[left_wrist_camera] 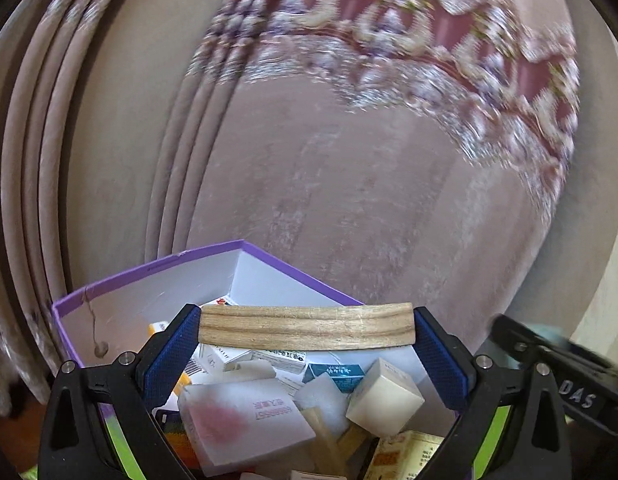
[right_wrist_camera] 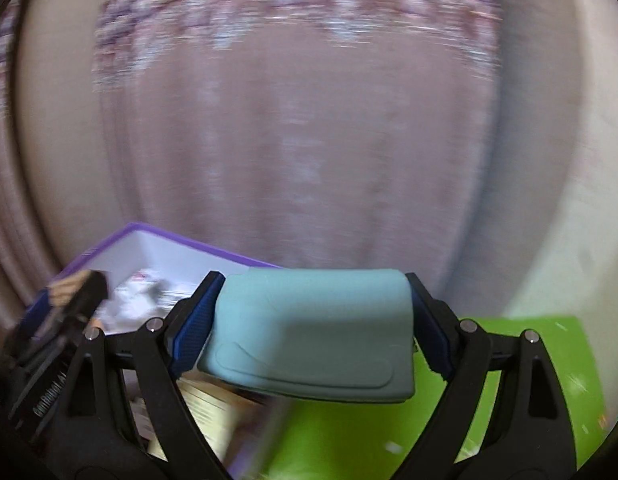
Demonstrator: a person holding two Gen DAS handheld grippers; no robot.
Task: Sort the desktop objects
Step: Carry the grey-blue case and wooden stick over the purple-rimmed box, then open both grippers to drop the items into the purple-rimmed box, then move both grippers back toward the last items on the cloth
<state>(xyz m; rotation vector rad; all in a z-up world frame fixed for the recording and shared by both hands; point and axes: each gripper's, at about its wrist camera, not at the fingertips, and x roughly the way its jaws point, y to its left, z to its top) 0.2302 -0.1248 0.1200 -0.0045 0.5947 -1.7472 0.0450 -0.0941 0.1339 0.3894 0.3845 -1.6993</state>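
Note:
My left gripper (left_wrist_camera: 307,326) is shut on a light wooden strip (left_wrist_camera: 305,326), held crosswise between its blue pads above a purple-rimmed white box (left_wrist_camera: 157,266). The box holds several small items, among them a cream cube (left_wrist_camera: 385,396) and a white eraser with pink print (left_wrist_camera: 245,420). My right gripper (right_wrist_camera: 313,320) is shut on a teal soft case (right_wrist_camera: 313,332), held above the box's right side; the box (right_wrist_camera: 149,236) shows at lower left in the right wrist view. The right gripper's body shows at the right edge of the left wrist view (left_wrist_camera: 561,364).
A pink patterned curtain (left_wrist_camera: 349,140) fills the background in both views. A bright green mat (right_wrist_camera: 529,368) lies under the right gripper. The left gripper's body (right_wrist_camera: 69,300) appears blurred at left in the right wrist view.

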